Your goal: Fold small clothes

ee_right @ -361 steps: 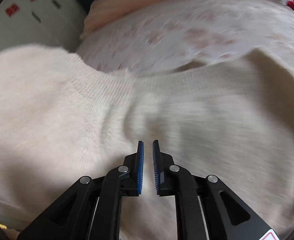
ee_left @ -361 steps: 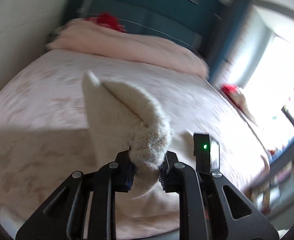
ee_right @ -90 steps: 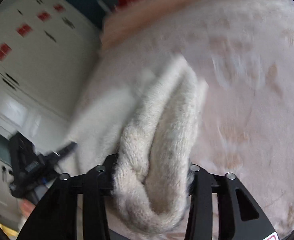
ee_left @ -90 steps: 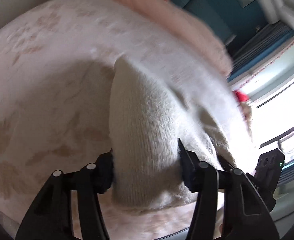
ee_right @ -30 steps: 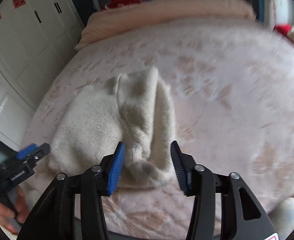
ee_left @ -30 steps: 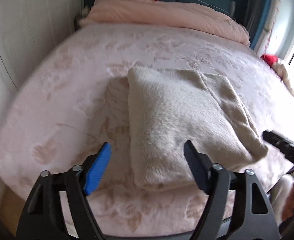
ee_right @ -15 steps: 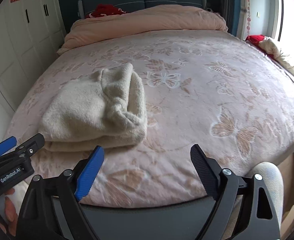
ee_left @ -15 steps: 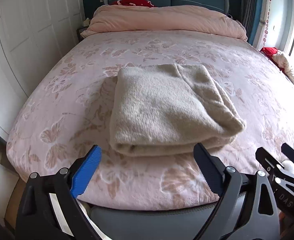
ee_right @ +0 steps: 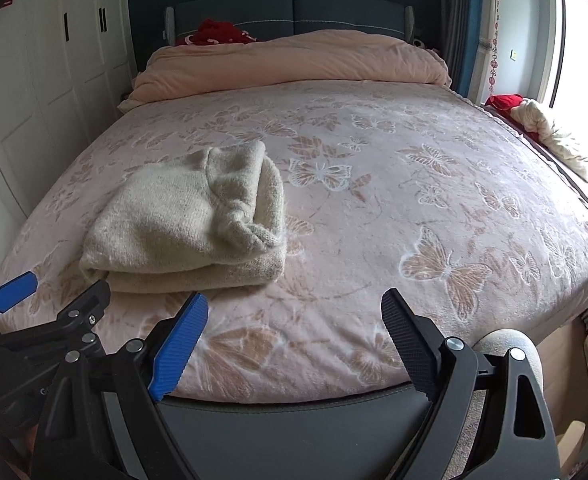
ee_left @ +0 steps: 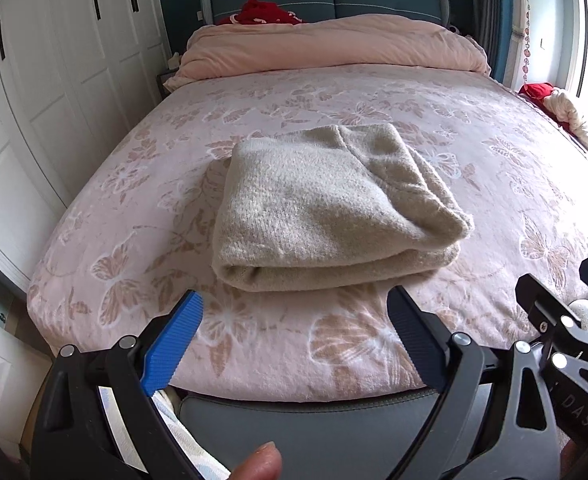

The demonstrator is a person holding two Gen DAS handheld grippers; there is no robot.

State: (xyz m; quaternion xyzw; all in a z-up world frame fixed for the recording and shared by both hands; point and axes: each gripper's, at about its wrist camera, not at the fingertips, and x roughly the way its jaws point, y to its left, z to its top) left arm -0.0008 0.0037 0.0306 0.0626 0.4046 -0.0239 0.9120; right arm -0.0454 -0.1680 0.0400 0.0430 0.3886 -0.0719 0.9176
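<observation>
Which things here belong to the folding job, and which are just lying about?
Part of the job:
- folded cream sweater
- left gripper, open
- right gripper, open

Lying about:
- pink duvet
- red cloth by the headboard
- clothes heap near the window

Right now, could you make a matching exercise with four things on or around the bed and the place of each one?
Things:
1. cream sweater
2. pink duvet
3. red cloth
4. white wardrobe

Places:
A. bunched across the head of the bed
B. along the left wall
C. folded, near the foot of the bed
D. against the blue headboard, behind the duvet

Pairs: 1-C, 2-A, 3-D, 4-B
</observation>
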